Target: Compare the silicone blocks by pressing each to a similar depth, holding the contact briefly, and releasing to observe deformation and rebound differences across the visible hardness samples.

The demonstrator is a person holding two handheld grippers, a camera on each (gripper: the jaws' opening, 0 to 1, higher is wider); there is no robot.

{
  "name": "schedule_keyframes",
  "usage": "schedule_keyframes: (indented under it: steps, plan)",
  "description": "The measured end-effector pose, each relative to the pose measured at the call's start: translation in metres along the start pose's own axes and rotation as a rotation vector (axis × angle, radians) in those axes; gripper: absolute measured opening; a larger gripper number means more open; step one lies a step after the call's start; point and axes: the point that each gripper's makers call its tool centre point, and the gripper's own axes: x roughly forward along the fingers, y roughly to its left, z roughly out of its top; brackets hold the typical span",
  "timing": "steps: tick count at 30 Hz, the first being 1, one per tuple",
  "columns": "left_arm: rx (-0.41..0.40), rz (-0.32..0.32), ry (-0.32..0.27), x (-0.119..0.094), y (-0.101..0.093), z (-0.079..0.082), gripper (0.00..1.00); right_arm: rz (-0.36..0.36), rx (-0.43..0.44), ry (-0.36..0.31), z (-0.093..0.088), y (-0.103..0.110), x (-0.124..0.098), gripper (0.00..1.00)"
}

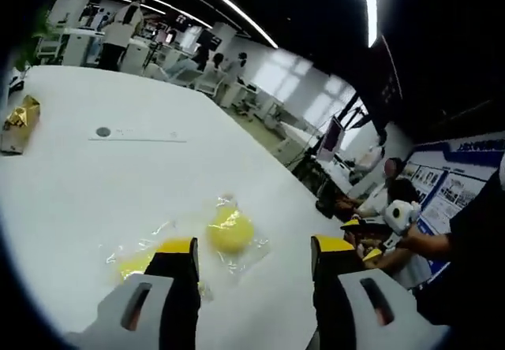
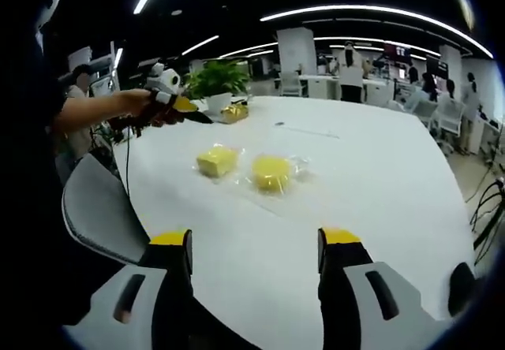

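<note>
- Yellow silicone, two samples, each sealed in a clear wrapper, lying side by side and just apart on the white table (image 2: 379, 176).
- Round block (image 2: 271, 172): domed, set on the right in the right gripper view; seen again between the jaws in the left gripper view (image 1: 230, 229).
- Square block (image 2: 216, 161): flat-topped, on the left in the right gripper view; partly hidden behind the near jaw in the left gripper view (image 1: 136, 263).
- Handling, as judged: light, soft and springy; glossy film likely to slip and crinkle under a jaw tip; hardness difference not readable from appearance.
- Contact point, as judged: centre of each top face, pressed straight down, away from the loose wrapper edges, to prevent sliding on the smooth tabletop.
- Left gripper (image 1: 252, 259): jaws spread wide, holding nothing, hovering just above the round block, angled down toward the table.
- Left gripper as viewed from the right gripper camera (image 2: 170, 90): gripped in a hand (image 2: 146, 106) with forearm outstretched.
- Right gripper (image 2: 254, 251): jaws apart and empty, pulled back near the table edge, well apart from both blocks, aimed level across the table.
- Gold box (image 1: 20, 121) and potted plant (image 2: 215, 78) at the far edge, well apart from the samples.
</note>
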Motion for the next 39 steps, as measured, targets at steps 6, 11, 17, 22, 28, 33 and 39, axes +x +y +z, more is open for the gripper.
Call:
schedule_keyframes:
  steps: [6, 11, 17, 22, 28, 33, 39]
  plan:
    - [-0.117, 0.0, 0.029, 0.04, 0.012, -0.001, 0.54, -0.021, 0.011, -0.007, -0.001, -0.008, -0.01, 0.57]
    - [-0.202, 0.024, 0.013, 0.063, 0.026, 0.001, 0.49, -0.039, 0.006, -0.011, -0.002, -0.014, -0.015, 0.54]
    - [-0.261, 0.077, 0.029, 0.085, 0.046, -0.004, 0.49, -0.062, 0.018, -0.021, 0.005, -0.025, -0.018, 0.54]
    - [-0.331, 0.135, 0.068, 0.102, 0.058, -0.019, 0.45, -0.056, 0.02, -0.042, 0.01, -0.027, -0.019, 0.52]
    - [-0.388, 0.161, 0.076, 0.115, 0.064, -0.022, 0.44, -0.069, 0.022, -0.054, 0.014, -0.031, -0.018, 0.51]
    - [-0.45, 0.175, 0.067, 0.125, 0.074, -0.021, 0.4, -0.071, 0.021, -0.049, 0.013, -0.032, -0.017, 0.51]
    - [-0.417, 0.222, 0.096, 0.132, 0.079, -0.029, 0.33, -0.077, 0.023, -0.059, 0.015, -0.034, -0.017, 0.49]
